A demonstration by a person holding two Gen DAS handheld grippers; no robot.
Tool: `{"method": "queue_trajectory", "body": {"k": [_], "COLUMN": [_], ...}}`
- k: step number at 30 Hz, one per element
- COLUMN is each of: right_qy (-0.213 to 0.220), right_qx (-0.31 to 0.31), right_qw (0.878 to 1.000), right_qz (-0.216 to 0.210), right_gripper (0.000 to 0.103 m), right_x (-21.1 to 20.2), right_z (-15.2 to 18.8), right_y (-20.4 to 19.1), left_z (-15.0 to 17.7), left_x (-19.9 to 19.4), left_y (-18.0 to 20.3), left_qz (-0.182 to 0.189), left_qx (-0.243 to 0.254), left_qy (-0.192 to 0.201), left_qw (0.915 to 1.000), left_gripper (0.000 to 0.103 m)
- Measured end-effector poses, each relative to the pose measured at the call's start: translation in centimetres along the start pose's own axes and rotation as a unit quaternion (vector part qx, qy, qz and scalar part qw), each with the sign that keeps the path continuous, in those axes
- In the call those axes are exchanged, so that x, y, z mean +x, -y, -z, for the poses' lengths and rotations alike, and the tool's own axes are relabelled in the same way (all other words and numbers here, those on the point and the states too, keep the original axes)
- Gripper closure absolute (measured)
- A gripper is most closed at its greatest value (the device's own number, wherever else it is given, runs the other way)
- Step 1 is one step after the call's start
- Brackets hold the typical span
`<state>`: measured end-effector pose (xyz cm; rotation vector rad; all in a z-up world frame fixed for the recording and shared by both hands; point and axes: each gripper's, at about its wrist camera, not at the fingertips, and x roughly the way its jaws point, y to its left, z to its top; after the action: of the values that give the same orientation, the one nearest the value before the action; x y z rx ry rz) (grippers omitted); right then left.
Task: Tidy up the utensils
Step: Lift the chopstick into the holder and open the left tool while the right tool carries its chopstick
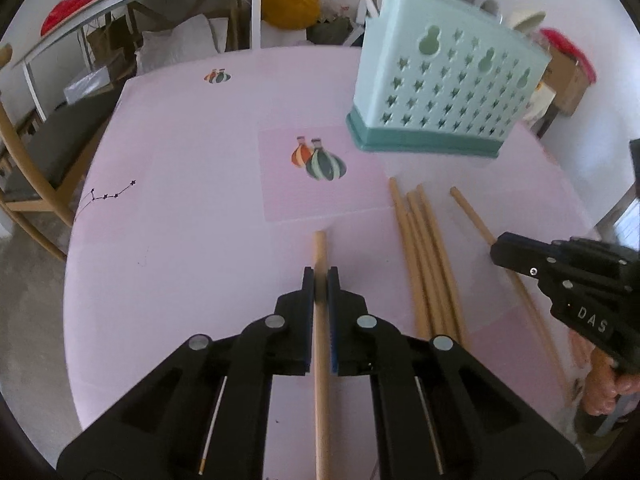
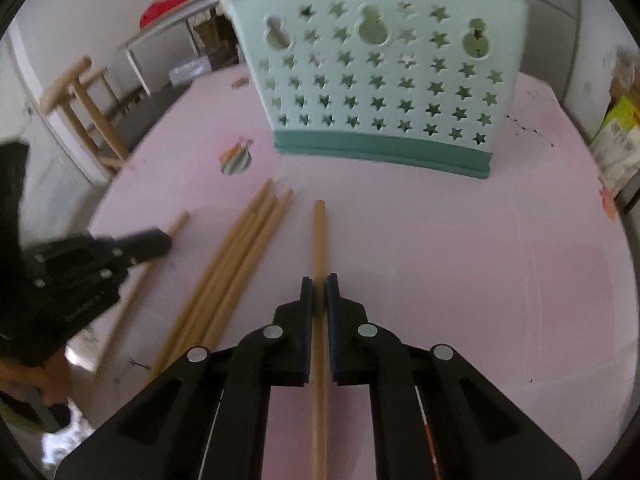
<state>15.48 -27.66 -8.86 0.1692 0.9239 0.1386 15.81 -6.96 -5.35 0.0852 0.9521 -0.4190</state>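
Note:
Several wooden chopsticks lie on the pink tablecloth. My left gripper (image 1: 320, 276) is shut on one chopstick (image 1: 320, 248) that runs between its fingers. My right gripper (image 2: 319, 284) is shut on another chopstick (image 2: 319, 236); it shows at the right in the left wrist view (image 1: 505, 249). A loose bundle of chopsticks (image 1: 424, 248) lies between the two grippers and also shows in the right wrist view (image 2: 240, 248). A mint-green utensil holder (image 1: 440, 84) with star holes stands upright beyond them, straight ahead in the right wrist view (image 2: 380, 80). The left gripper shows at the left in the right wrist view (image 2: 160, 245).
The round table (image 1: 160, 200) has printed balloon patterns (image 1: 320, 158). Wooden chairs stand at the left (image 1: 24, 184) and in the right wrist view (image 2: 84, 108). A yellow bag (image 1: 290, 0), a white shelf and boxes sit behind the table.

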Motion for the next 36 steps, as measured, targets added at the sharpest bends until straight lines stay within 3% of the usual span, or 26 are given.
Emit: {"method": "queue_trajectory", "body": {"k": [4,8,14,19,23,27,33,36], "right_qy": [0.038,0.08,0.131,0.149,0.157,0.158,0.156,0.154], "right_qx": [0.025,0.038,0.051,0.056,0.057,0.061,0.071,0.073], "right_qw": [0.999,0.995,0.988,0.985,0.983,0.982,0.98,0.98], "right_qz": [-0.018,-0.04,-0.058,-0.069,-0.076,-0.085,-0.101,-0.105], "right_gripper": [0.096,0.096,0.096,0.096,0.096,0.096,0.096,0.096], "right_x": [-3.2,-6.7,-10.6,-11.8,-12.2,-12.1,-11.4,-11.1], "right_z": [-0.4,-0.9,-1.3,-2.0,-1.8,-1.8,-1.7,-1.7], "right_y": [0.8,1.5,2.1,2.5,2.7,3.2,3.9,4.1], "left_z": [-0.6,-2.4,-6.4,-10.6,-14.2,-17.4,-20.4,-21.1], "left_x": [-3.3,-8.7,-17.2,-20.9,-21.7,-21.1,-17.3,-14.7], "left_y": [-0.4,-1.1,-0.4,1.3,3.0,4.5,6.3,7.2], "left_qz": [0.017,0.044,0.099,0.127,0.138,0.137,0.121,0.106], "left_qx": [-0.017,-0.034,-0.027,-0.016,-0.011,-0.01,-0.017,-0.012], "left_qy": [0.04,0.109,0.227,0.297,0.334,0.352,0.355,0.343], "left_qw": [0.9989,0.9925,0.9684,0.9462,0.9323,0.9259,0.927,0.9334], "left_gripper": [0.098,0.098,0.098,0.098,0.098,0.098,0.098,0.098]}}
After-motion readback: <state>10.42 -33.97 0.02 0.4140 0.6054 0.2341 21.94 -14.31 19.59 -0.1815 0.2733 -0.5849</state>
